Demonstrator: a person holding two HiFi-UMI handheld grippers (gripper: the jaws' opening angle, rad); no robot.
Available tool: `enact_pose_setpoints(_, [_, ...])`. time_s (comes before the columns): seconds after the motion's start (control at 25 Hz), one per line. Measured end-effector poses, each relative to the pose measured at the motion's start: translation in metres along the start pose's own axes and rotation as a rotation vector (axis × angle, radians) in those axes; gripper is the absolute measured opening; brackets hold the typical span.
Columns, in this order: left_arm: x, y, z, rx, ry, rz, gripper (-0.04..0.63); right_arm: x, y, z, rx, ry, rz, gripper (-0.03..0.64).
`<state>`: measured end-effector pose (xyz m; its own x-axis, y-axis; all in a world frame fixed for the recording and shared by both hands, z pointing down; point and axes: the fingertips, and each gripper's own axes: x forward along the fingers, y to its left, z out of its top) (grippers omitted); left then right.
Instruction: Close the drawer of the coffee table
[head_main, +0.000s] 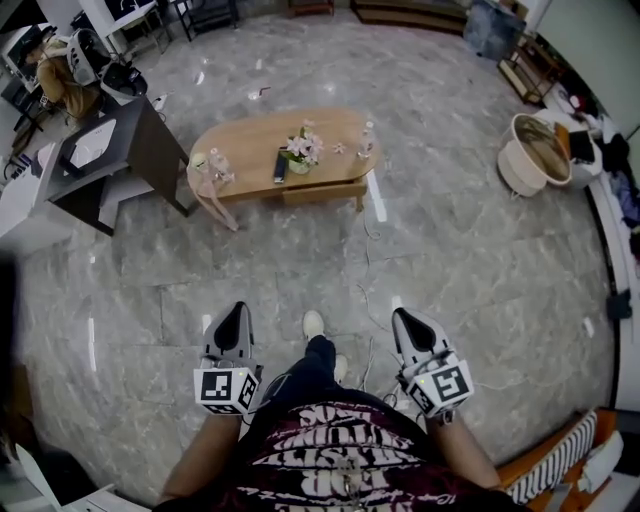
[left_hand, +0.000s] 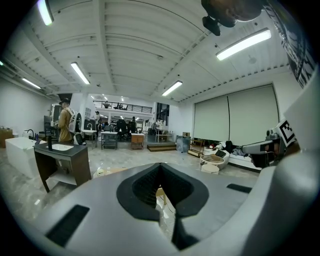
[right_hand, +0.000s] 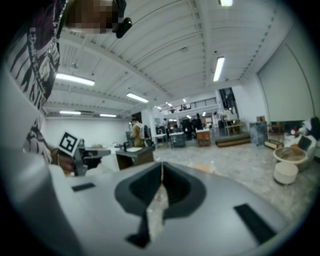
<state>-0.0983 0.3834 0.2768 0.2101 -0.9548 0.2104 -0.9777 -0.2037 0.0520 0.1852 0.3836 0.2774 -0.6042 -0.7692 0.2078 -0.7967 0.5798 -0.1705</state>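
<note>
While both grippers are held low beside person's body, well apart from coffee table (head_main: 250, 138), nothing is gripped. Left gripper (head_main: 236, 310): jaws pressed together, empty. Right gripper (head_main: 404, 316): jaws likewise closed, nothing between them. Coffee table is seen far ahead on marble floor (head_main: 300, 270). Drawer (head_main: 318, 193) is shown under near edge of top, jutting slightly out. Flower vase (head_main: 300, 152), remote (head_main: 281, 165) and bottle (head_main: 367, 140) are set on top. Dark desk (head_main: 135, 150) is placed left of table.
</note>
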Motion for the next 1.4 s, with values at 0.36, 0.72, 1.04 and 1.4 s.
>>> enact_pose_setpoints(0.36, [0.009, -0.001, -0.001, -0.017, 0.002, -0.024, 0.023, 0.0, -0.003, 0.001, -0.02, 0.017, -0.021, 0.035])
enact_pose_setpoints(0.72, [0.025, 0.008, 0.004, -0.009, 0.006, -0.026, 0.023, 0.014, -0.013, 0.004, 0.008, 0.023, -0.034, 0.035])
enact_pose_setpoints(1.04, [0.065, 0.04, 0.012, -0.03, 0.006, -0.001, 0.023, 0.069, -0.023, 0.018, -0.009, 0.044, -0.008, 0.034])
enact_pose_setpoints(1.4, [0.146, 0.081, 0.034, -0.06, -0.029, -0.023, 0.023, 0.15, -0.035, 0.059, -0.089, 0.052, 0.009, 0.035])
